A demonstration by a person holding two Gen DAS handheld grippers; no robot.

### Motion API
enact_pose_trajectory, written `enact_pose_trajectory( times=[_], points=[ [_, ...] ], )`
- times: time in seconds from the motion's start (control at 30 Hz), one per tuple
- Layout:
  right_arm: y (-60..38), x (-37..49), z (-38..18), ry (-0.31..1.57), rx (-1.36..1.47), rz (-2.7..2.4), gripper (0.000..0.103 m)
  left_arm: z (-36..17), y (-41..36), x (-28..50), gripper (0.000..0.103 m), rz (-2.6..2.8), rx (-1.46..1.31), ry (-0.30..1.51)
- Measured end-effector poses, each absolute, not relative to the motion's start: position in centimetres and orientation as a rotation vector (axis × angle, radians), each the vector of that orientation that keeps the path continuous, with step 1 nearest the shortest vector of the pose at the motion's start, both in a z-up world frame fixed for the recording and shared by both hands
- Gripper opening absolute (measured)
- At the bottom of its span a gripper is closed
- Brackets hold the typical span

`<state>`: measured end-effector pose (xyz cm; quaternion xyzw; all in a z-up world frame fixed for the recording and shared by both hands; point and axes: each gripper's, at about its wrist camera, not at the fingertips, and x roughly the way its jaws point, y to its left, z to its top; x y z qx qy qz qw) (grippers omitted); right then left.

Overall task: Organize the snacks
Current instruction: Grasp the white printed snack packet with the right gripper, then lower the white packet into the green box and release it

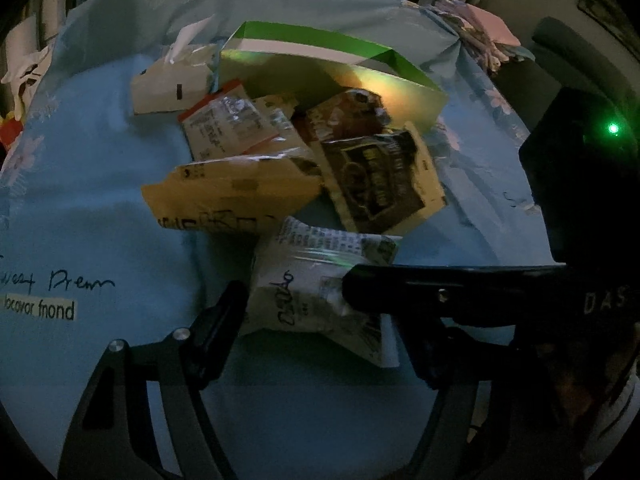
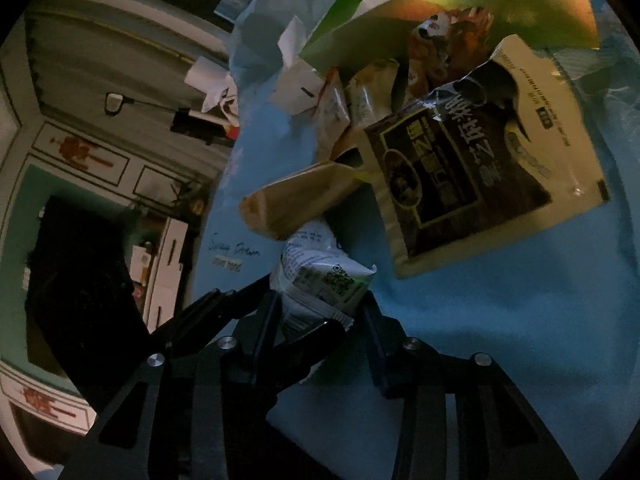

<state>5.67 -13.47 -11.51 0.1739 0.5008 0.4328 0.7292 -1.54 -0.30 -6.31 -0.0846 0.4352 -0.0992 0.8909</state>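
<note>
A pile of snack packets lies on a light blue sheet [image 1: 100, 200] in front of a green and white box [image 1: 320, 68]. A white packet with black print [image 1: 312, 280] lies nearest. My left gripper [image 1: 316, 308] is open around it, one finger on each side. My right gripper [image 2: 318, 312] reaches in from the right and its fingers close on the same white packet [image 2: 320, 276]; its finger [image 1: 440, 288] crosses the left wrist view. A black and cream packet [image 2: 480, 168], a yellow packet [image 1: 232, 192] and a brown packet [image 1: 352, 112] lie behind.
A white tissue box [image 1: 172, 84] stands left of the green box. A tan packet [image 2: 296, 200] lies by the white one. Printed writing [image 1: 52, 296] marks the sheet at the left. Folded cloth [image 1: 480, 28] lies at the far right.
</note>
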Motion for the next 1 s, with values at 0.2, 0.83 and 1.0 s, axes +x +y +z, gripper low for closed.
enact_pose_trajectory(
  times=[0.2, 0.83, 1.0],
  points=[
    [-15.6, 4.3, -9.7, 1.043, 0.396, 0.971, 0.041, -4.2, -2.3, -2.1, 0.072, -0.225, -0.152, 0.864],
    [-20.6, 4.7, -5.0, 0.866, 0.451, 0.949, 0.041, 0.3, -6.3, 1.0, 0.072, -0.279, -0.049, 0.760],
    [-21.0, 6.7, -3.5, 0.814, 0.443, 0.935, 0.041, 1.3, -6.5, 3.6, 0.072, -0.292, -0.040, 0.739]
  ],
)
